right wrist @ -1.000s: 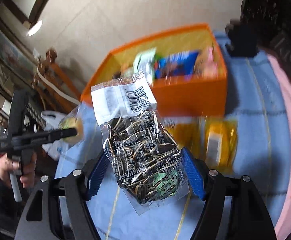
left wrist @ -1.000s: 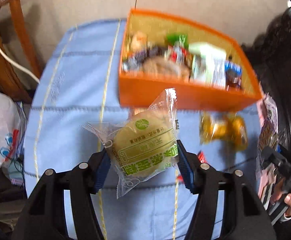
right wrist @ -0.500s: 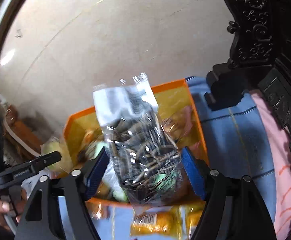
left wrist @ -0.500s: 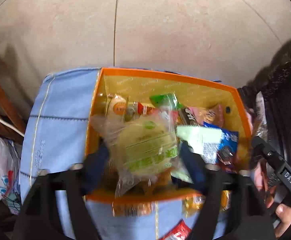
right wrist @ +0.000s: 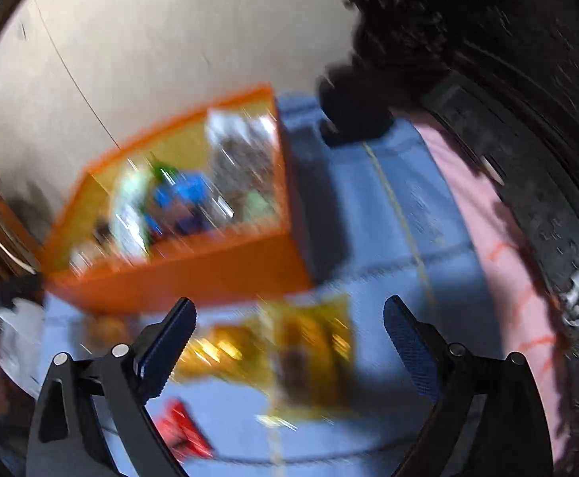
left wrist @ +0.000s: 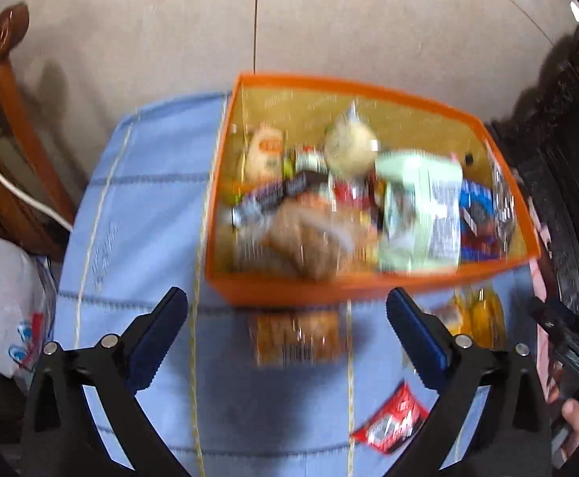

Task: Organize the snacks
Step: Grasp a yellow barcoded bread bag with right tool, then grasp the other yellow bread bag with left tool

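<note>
1. The left gripper (left wrist: pixel 287 334) hovers over a desk covered with a light blue quilted cloth (left wrist: pixel 138 238); its jaws stand wide and are opening, with nothing between them.
2. At 12 o'clock from those jaws sits an orange rectangular box with a yellow lining (left wrist: pixel 289 288), crammed with wrapped snacks.
3. Inside the box, a round pale cake in clear wrap (left wrist: pixel 349 145) lies toward the far wall, a brown bun in clear film (left wrist: pixel 309 242) toward the near wall, and a pale green packet with a printed label (left wrist: pixel 420 206) at the right.
4. A clear bag of dark striped seeds (left wrist: pixel 502 194) leans on the box's right wall.
5. Just below the box's near wall, on the cloth, lies an orange-brown cracker packet (left wrist: pixel 297 338), right between the left jaws in view but untouched.
6. At 4 o'clock of that packet rests a small red sachet (left wrist: pixel 392 421); at 3 o'clock, yellow wrapped sweets (left wrist: pixel 476 318).
7. The right gripper (right wrist: pixel 289 326) has its jaws spread wide and opening, gripping nothing; the view is heavily blurred.
8. Under them lies a yellow foil snack bag (right wrist: pixel 289 349), with the orange box at 11 o'clock.
9. A pink cloth (right wrist: pixel 488 230) borders the blue one at 3 o'clock.
</note>
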`<state>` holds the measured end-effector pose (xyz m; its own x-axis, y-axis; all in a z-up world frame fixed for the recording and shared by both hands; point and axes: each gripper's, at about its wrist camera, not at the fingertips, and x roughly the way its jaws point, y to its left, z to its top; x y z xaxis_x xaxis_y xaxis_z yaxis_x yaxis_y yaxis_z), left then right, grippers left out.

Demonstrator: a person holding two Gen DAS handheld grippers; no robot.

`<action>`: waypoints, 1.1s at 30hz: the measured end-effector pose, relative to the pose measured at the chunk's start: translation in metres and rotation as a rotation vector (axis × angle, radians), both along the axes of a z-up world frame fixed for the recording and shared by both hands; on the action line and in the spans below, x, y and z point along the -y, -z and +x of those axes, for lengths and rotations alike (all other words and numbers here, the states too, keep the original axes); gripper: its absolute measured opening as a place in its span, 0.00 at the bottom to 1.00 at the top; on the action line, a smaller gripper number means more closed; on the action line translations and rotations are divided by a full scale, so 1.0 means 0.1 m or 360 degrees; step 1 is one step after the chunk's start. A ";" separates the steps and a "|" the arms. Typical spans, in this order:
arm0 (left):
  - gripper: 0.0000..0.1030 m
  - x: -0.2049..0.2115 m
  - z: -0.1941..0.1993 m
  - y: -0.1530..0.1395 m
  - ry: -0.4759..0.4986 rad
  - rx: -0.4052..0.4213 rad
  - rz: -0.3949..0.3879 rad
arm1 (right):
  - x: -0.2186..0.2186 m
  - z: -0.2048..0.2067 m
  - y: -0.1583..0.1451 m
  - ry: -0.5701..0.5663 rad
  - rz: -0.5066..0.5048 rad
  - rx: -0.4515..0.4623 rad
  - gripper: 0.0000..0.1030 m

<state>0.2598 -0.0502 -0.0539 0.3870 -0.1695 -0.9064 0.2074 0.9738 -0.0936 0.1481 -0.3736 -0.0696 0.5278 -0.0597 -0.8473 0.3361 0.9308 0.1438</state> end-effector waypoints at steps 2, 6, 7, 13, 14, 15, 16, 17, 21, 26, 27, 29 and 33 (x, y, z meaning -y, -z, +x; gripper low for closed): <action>0.95 -0.02 -0.14 0.10 0.0017 -0.0039 0.0036 | 0.01 -0.05 0.20 -0.0013 -0.0071 -0.0132 0.93; 0.95 -0.10 -0.32 0.29 -0.0007 -0.0129 0.0051 | -0.02 -0.06 0.51 -0.0022 -0.0151 -0.0261 0.93; 0.95 -0.13 -0.37 0.33 -0.0018 -0.0158 0.0038 | -0.03 -0.06 0.56 -0.0033 -0.0126 -0.0262 0.92; 0.95 -0.03 -0.50 0.40 0.0021 -0.0210 0.0050 | -0.26 0.13 0.77 -0.0222 -0.0143 -0.0375 0.61; 0.95 0.01 -0.50 0.39 0.0034 -0.0217 0.0033 | -0.31 0.14 0.81 -0.0263 -0.0155 -0.0413 0.55; 0.95 0.07 -0.50 0.40 0.0050 -0.0227 0.0024 | -0.33 0.13 0.79 -0.0279 -0.0167 -0.0394 0.41; 0.95 0.18 -0.49 0.41 0.0079 -0.0235 0.0021 | -0.33 0.10 0.76 -0.0291 -0.0112 -0.0378 0.40; 0.95 0.27 -0.49 0.41 0.0102 -0.0231 0.0019 | -0.29 0.05 0.71 -0.0257 -0.0042 -0.0339 0.40; 0.95 0.73 -0.44 0.44 0.0209 -0.0211 0.0022 | -0.07 -0.27 0.49 -0.0137 0.0191 -0.0206 0.40; 0.95 1.26 -0.39 0.60 0.0324 -0.0260 0.0058 | 0.15 -0.67 0.39 -0.0074 0.0300 -0.0184 0.40; 0.95 1.36 -0.38 0.64 0.0336 -0.0276 0.0064 | 0.17 -0.73 0.38 -0.0072 0.0315 -0.0184 0.40; 0.95 1.52 -0.36 0.72 0.0342 -0.0314 0.0067 | 0.19 -0.85 0.36 -0.0061 0.0335 -0.0176 0.40; 0.95 1.79 -0.25 0.98 0.0319 -0.0432 0.0070 | 0.21 -0.86 0.44 -0.0062 0.0356 -0.0191 0.40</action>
